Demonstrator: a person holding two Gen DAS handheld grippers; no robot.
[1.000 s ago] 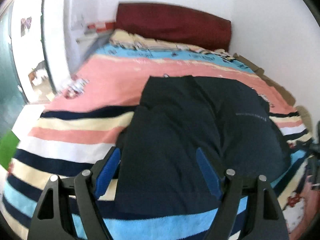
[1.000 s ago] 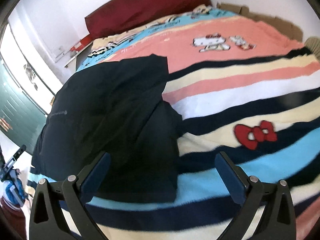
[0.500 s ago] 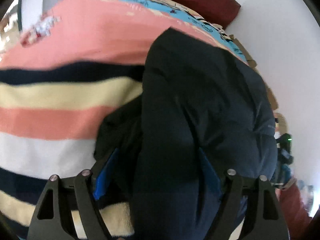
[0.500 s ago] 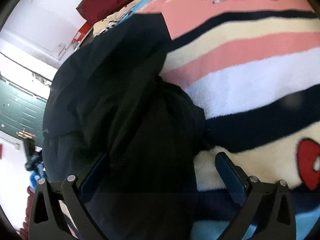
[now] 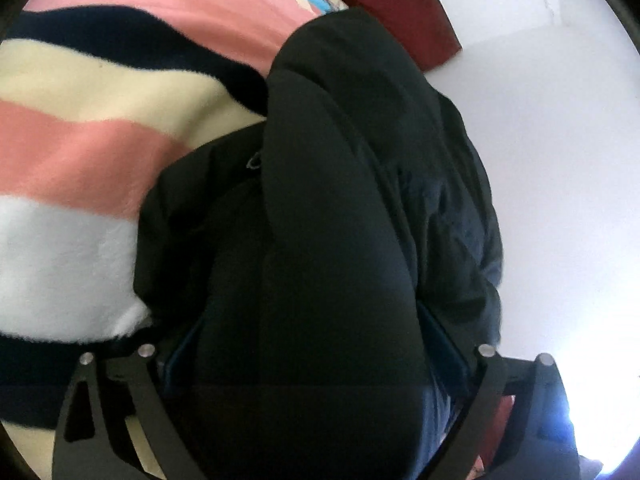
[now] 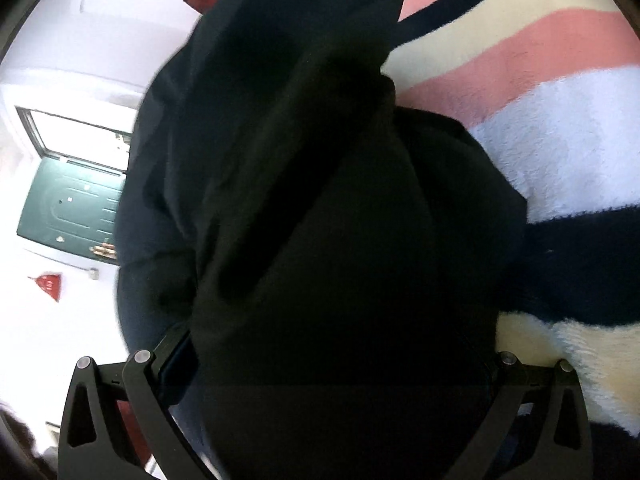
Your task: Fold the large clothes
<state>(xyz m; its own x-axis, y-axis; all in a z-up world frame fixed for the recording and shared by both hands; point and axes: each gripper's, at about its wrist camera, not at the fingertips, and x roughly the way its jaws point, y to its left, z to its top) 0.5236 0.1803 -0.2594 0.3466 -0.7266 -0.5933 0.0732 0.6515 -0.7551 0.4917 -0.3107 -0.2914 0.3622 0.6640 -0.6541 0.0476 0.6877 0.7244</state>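
Note:
A large dark navy garment point(image 5: 340, 208) lies partly folded on a striped fleece blanket point(image 5: 80, 152). In the left wrist view my left gripper point(image 5: 316, 356) stands wide open with the near edge of the garment bunched between its blue-padded fingers point(image 5: 444, 344). In the right wrist view the same garment point(image 6: 320, 200) fills the middle, and my right gripper point(image 6: 332, 360) is also wide open around its near edge; the fingers are mostly hidden by the cloth. The blanket point(image 6: 560, 128) shows on the right.
A dark red headboard cushion point(image 5: 400, 4) sits at the bed's far end against a white wall point(image 5: 560, 160). A green door point(image 6: 72, 208) and a bright window show at the left of the right wrist view.
Both grippers have dropped down and forward onto the garment's near edge. The cloth now sits between each pair of open fingers and fills most of both views.

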